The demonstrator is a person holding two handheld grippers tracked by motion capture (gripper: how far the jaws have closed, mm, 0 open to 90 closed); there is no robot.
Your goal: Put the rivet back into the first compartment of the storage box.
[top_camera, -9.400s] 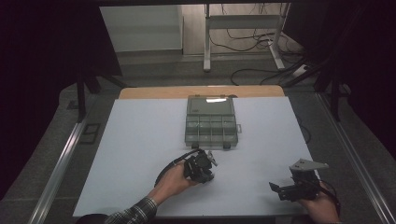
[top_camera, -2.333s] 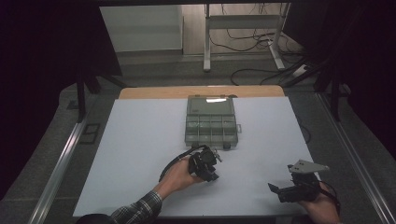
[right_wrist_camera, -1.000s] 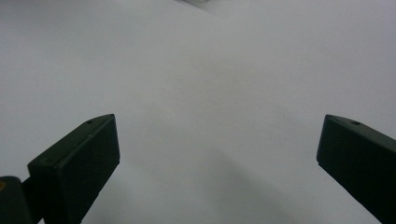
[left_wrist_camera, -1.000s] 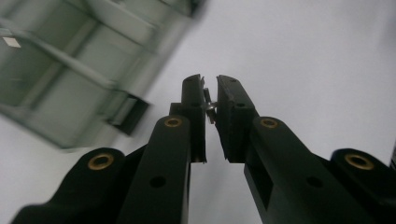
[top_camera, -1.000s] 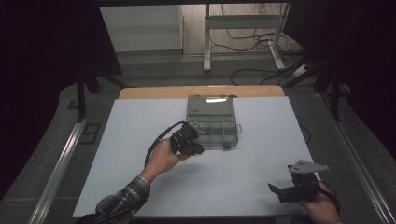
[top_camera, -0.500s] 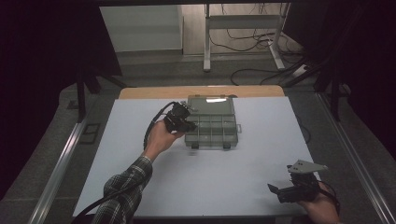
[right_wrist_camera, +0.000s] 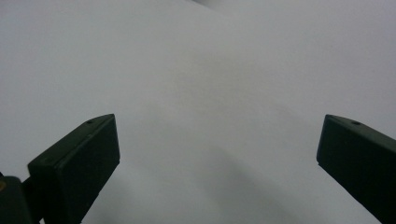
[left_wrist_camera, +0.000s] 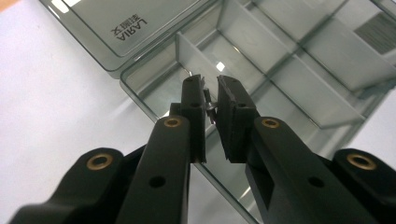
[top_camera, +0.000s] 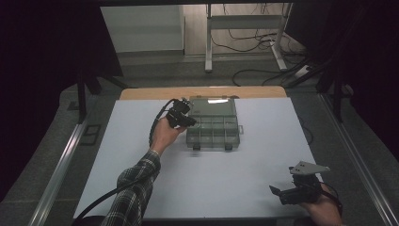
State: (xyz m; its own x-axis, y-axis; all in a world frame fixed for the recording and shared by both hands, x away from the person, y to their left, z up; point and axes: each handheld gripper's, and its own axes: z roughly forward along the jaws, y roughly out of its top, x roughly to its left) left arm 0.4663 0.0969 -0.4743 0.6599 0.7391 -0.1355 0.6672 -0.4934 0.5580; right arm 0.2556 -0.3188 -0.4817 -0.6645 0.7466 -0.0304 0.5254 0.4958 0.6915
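Screw, small and silvery (left_wrist_camera: 209, 106), sits pinched between my left gripper (left_wrist_camera: 211, 100) jaws, poised over the near-left compartment of the open smoky-grey clear plastic organiser box (top_camera: 214, 125) at the far middle of the white table (top_camera: 141, 141). I judge pickup done, release still left. My right gripper (right_wrist_camera: 217, 154) rests near right, jaws wide apart, holding nothing. The screw's shape is hard to make out.

A dim lab or test room: a white table (top_camera: 202, 188) under a spotlight, dark curtains (top_camera: 42, 70) on both sides, loose cables (top_camera: 254, 70) across the grey floor behind, a metal desk frame (top_camera: 244, 21) against the back wall.
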